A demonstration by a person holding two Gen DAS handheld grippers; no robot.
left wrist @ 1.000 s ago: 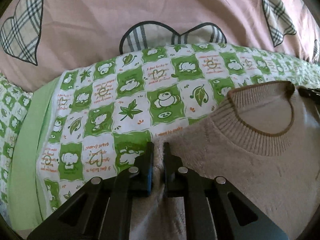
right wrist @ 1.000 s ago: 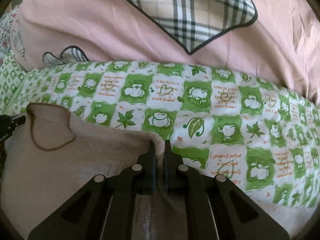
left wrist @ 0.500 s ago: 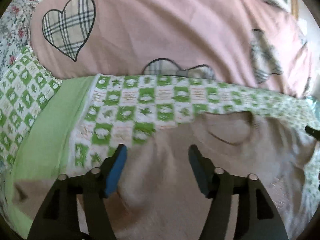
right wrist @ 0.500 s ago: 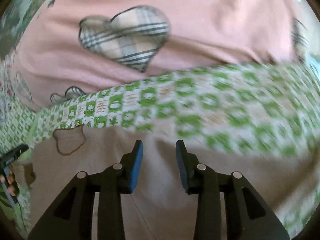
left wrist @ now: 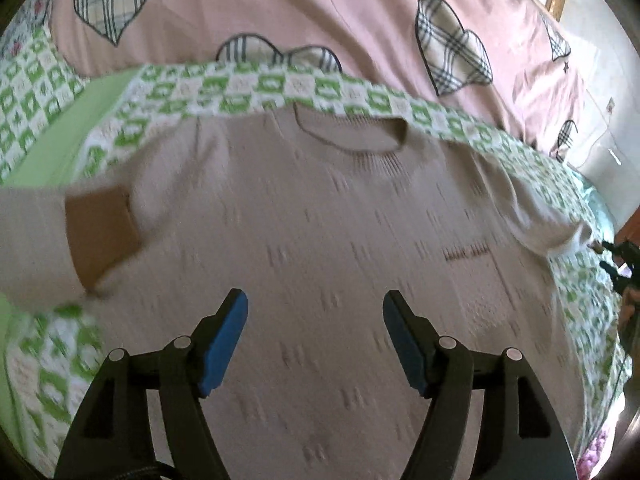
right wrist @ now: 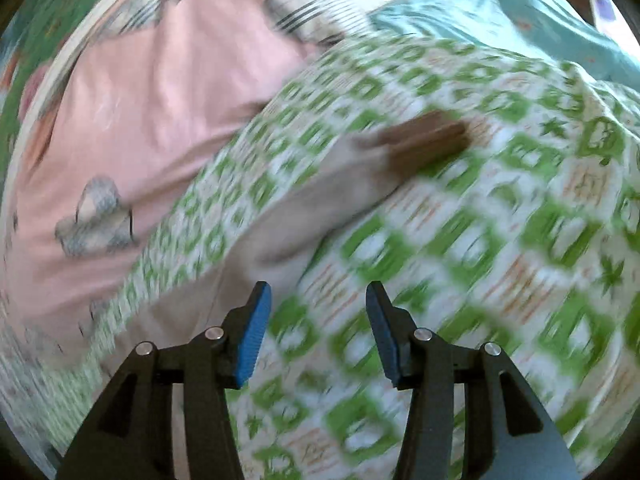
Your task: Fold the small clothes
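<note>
A beige knitted sweater (left wrist: 328,216) lies flat on the green-and-white checked bedspread (left wrist: 168,92), its neck toward the far side. One sleeve with a brown cuff (left wrist: 102,232) is folded in at the left. My left gripper (left wrist: 315,304) hovers above the sweater's body, its jaws opening wide, nothing between the blue pads. In the right wrist view the other sleeve (right wrist: 320,204) stretches out to a brown cuff (right wrist: 428,144). My right gripper (right wrist: 319,300) hangs over the bedspread (right wrist: 520,240) beside that sleeve, jaws opening and empty. The right wrist view is blurred.
A pink quilt with checked hearts (left wrist: 304,12) is heaped along the far side, also seen as the pink quilt (right wrist: 140,92) in the right wrist view. A pale blue cloth (right wrist: 520,20) lies past the bedspread. The other gripper (left wrist: 622,260) shows at the right edge.
Both grippers let go of the sweater's shoulders and opened. Both pulled back, so the whole sweater shows now. The right gripper swung to the right toward the outstretched sleeve.
</note>
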